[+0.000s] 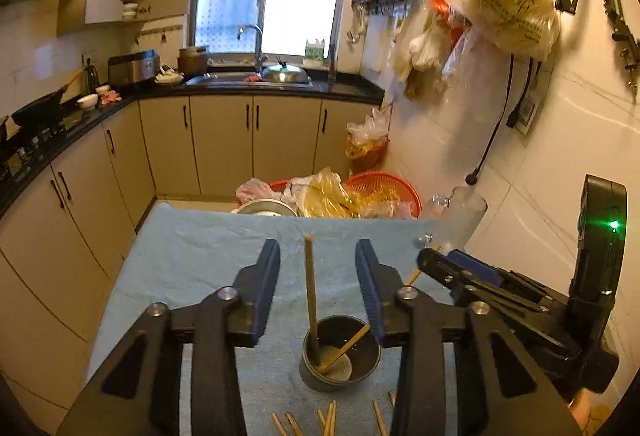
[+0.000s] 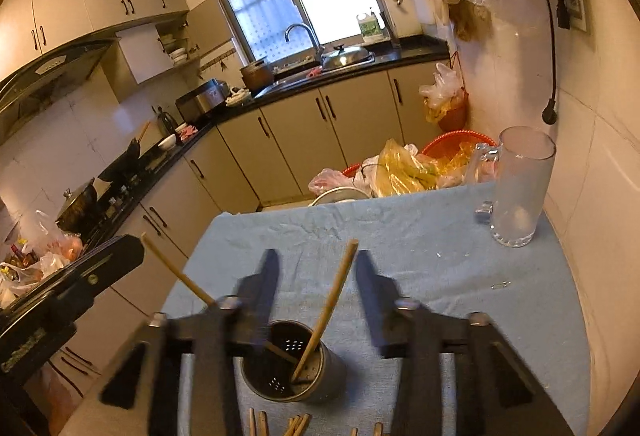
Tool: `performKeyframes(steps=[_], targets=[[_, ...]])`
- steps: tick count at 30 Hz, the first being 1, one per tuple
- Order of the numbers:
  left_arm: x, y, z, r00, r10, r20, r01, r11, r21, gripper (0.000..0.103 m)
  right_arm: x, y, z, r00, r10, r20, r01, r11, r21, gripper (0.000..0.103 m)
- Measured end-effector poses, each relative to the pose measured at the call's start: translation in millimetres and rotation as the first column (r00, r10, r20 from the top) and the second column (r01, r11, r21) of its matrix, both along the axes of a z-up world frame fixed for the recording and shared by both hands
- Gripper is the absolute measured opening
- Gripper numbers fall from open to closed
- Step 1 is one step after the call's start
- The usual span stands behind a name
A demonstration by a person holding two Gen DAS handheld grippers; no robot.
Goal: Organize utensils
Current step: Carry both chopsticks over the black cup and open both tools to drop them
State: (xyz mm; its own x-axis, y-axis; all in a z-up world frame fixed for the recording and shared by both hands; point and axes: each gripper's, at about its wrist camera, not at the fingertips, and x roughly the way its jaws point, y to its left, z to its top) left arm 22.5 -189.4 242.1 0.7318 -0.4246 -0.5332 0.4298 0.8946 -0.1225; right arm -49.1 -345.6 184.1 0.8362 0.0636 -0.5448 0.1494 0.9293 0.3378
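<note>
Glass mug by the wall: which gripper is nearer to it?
Right. The right gripper hovers over the utensil holder on the side toward the mug; the left gripper is over the holder's far side.

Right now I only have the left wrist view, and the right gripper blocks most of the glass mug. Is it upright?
Observer: Yes. The glass mug stands upright near the far right corner of the blue cloth, and it looks empty.
Operator: Is anything lying near it?
Observer: A small clear bit lies on the cloth on the near side of the mug, apart from it.
Operator: Is the right gripper holding a chopstick?
Observer: No. The right gripper is open, and both chopsticks lean inside the holder.
</note>
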Motion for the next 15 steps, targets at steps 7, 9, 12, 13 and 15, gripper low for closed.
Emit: performKeyframes(steps=[7, 9, 12, 13, 15], targets=[[-46.7, 40.6, 8.7, 0.999, 0.023, 0.023, -0.022, 0.999, -0.024, 0.048, -46.8, 5.9, 20.1, 1.0, 0.007, -0.004, -0.008, 0.997, -0.071, 0.055], [-62.0, 55.0, 1.7, 0.999, 0.036, 0.014, -0.035, 0.999, -0.032, 0.053, -60.7, 6.1, 19.7, 1.0, 0.013, -0.028, -0.015, 0.996, -0.089, 0.059], [-80.2, 70.1, -22.6, 0.999, 0.038, -0.027, -0.038, 0.999, -0.02, 0.055, -84.8, 7.0, 9.4, 0.994, 0.037, -0.102, -0.049, 0.991, -0.122, 0.067], [-84.1, 73.1, -34.6, 0.998, 0.035, -0.049, -0.036, 0.999, -0.01, 0.056, -91.4, 7.2, 2.8, 0.99, 0.045, -0.131, -0.063, 0.99, -0.129, 0.07], [-90.1, 78.8, -60.7, 0.995, 0.029, -0.099, -0.028, 1.0, 0.008, 0.056, -105.9, 7.8, -20.2, 0.974, 0.071, -0.217, -0.101, 0.986, -0.131, 0.07]])
